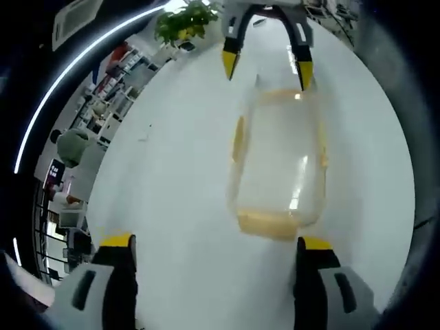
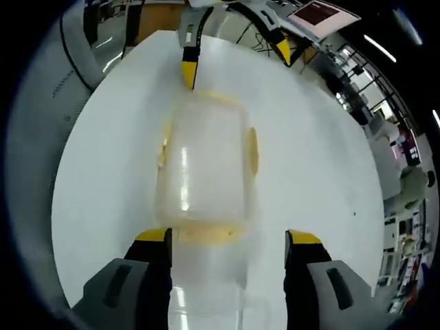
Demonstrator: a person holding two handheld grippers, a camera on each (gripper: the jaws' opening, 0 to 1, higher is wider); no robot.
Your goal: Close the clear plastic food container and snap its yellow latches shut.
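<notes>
Left gripper view puts the clear container (image 1: 278, 161) at centre frame on the white table (image 1: 172, 172), a yellow latch (image 1: 265, 223) facing my left gripper (image 1: 218, 244), whose jaws gape wide and hold nothing. I keep the right gripper (image 2: 227, 238) at the opposite end, jaws equally wide and empty, straddling the near latch (image 2: 206, 232), I judge so each end can be pressed.
</notes>
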